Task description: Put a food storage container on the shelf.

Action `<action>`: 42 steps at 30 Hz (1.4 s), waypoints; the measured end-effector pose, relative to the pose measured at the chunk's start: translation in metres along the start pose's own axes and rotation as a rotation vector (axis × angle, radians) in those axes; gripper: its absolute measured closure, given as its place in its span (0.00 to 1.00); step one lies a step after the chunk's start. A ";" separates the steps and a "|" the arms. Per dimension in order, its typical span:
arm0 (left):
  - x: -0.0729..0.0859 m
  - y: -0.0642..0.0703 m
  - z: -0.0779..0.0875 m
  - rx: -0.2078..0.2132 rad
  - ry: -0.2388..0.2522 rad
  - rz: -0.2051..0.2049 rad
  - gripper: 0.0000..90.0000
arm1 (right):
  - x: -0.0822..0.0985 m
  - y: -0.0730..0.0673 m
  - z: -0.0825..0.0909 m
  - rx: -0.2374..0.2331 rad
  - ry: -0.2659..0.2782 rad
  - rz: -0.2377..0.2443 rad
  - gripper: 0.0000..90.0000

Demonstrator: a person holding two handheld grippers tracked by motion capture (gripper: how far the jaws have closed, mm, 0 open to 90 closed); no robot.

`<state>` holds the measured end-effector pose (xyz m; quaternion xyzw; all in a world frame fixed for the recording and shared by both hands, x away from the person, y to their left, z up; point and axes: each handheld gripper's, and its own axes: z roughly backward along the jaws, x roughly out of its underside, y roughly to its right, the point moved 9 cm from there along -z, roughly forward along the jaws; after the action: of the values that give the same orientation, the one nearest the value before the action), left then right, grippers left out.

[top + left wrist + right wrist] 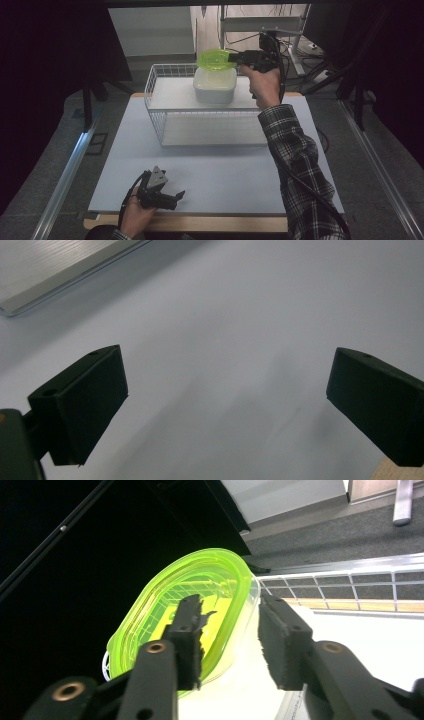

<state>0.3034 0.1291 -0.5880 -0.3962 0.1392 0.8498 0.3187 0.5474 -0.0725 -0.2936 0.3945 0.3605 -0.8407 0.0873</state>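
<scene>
Resting low at the near left edge of the pale grey table top (215,170), the left gripper (176,195) lies in the person's left hand (134,216) with its jaws spread wide and nothing between them; in the left gripper view its black pads (85,405) stand over bare matte sheet. Farther in sits a white wire basket (155,95), open-meshed and rigid, and inside it a white, round-cornered plastic container (215,85) with smooth, faintly glossy walls. Tilted on that container's far rim is the bright green translucent plastic lid (214,58), oval, thin and ribbed near its edge, its right side raised toward the right gripper (235,58), which the right hand (264,85) holds level above the basket.

In the right gripper view the lid (200,605) stands steeply on edge, with the lid's rim passing between the jaws. The jaws stand partly apart, one foam-faced pad (190,635) against the lid's face and the other clear of it, so the grip looks loosened rather than pressing.

Judging by its look, the lid is very light, somewhat springy and slick, liable to slide or flip if pinched on the flat. The raised rim at its right end seems the surest hold, where the lip gives the pads something to catch.
</scene>
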 end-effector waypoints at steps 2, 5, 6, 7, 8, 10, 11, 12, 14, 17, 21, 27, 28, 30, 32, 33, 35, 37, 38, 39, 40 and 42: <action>0.000 0.000 0.000 0.000 0.001 0.002 0.03 | 0.000 0.000 -0.001 -0.001 0.002 0.012 0.61; 0.000 0.000 0.000 0.000 0.001 0.003 0.03 | -0.001 -0.002 -0.002 -0.006 0.004 0.029 0.49; 0.000 0.000 0.000 0.000 0.001 0.003 0.03 | 0.000 -0.003 -0.001 -0.011 0.002 0.041 0.44; 0.000 0.000 0.000 -0.001 0.001 0.003 0.03 | -0.001 -0.003 -0.001 -0.011 0.004 0.049 0.40; 0.000 0.000 0.000 0.000 0.000 0.003 0.03 | 0.000 -0.003 -0.001 -0.009 0.004 0.061 0.35; 0.000 0.001 0.000 0.001 0.000 0.003 0.03 | 0.000 -0.003 -0.001 -0.014 0.006 0.083 0.28; 0.000 0.001 0.000 0.001 -0.001 0.003 0.03 | 0.001 -0.003 -0.001 -0.021 0.004 0.091 0.25; 0.000 0.001 -0.001 0.001 -0.002 0.003 0.03 | 0.001 -0.002 0.000 -0.023 0.006 0.097 0.23; 0.001 0.001 -0.001 0.002 -0.003 0.001 0.03 | 0.001 -0.002 0.001 -0.033 0.011 0.111 0.20; 0.001 0.000 -0.001 0.001 -0.007 -0.003 0.03 | 0.002 -0.003 0.005 -0.047 0.018 0.136 0.16; 0.001 0.001 -0.001 0.001 -0.010 -0.005 0.03 | 0.005 -0.002 0.009 -0.040 0.013 0.200 0.14; 0.000 0.002 0.000 0.020 -0.003 0.015 0.03 | 0.010 -0.001 0.015 -0.042 0.005 0.240 0.11; -0.001 0.003 0.001 0.031 0.003 0.021 0.03 | 0.011 -0.001 0.016 -0.043 0.004 0.246 0.11; -0.002 0.004 0.002 0.038 0.009 0.029 0.04 | 0.014 0.000 0.018 -0.041 0.000 0.259 0.11; -0.002 0.004 0.002 0.047 0.004 0.040 0.04 | 0.017 0.000 0.019 -0.040 -0.005 0.273 0.10; -0.002 0.004 0.002 0.049 0.003 0.044 0.04 | 0.018 0.001 0.020 -0.039 -0.008 0.277 0.10; -0.002 0.004 0.002 0.054 0.001 0.053 0.04 | 0.020 0.002 0.021 -0.038 -0.012 0.288 0.09; -0.002 0.004 0.003 0.057 0.002 0.056 0.05 | 0.023 0.003 0.023 -0.034 -0.016 0.301 0.09; -0.002 0.004 0.003 0.059 0.002 0.058 0.05 | 0.024 0.004 0.023 -0.032 -0.017 0.307 0.09; -0.002 0.004 0.003 0.060 0.003 0.059 0.05 | 0.025 0.004 0.024 -0.034 -0.015 0.312 0.09; -0.002 0.004 0.003 0.063 0.002 0.060 0.05 | 0.027 0.004 0.025 -0.033 -0.020 0.312 0.09; -0.002 0.004 0.004 0.066 0.002 0.061 0.05 | 0.030 0.005 0.027 -0.039 -0.022 0.319 0.08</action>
<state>0.2997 0.1268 -0.5842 -0.3819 0.1794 0.8537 0.3053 0.5134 -0.0901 -0.3065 0.4357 0.3087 -0.8133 0.2312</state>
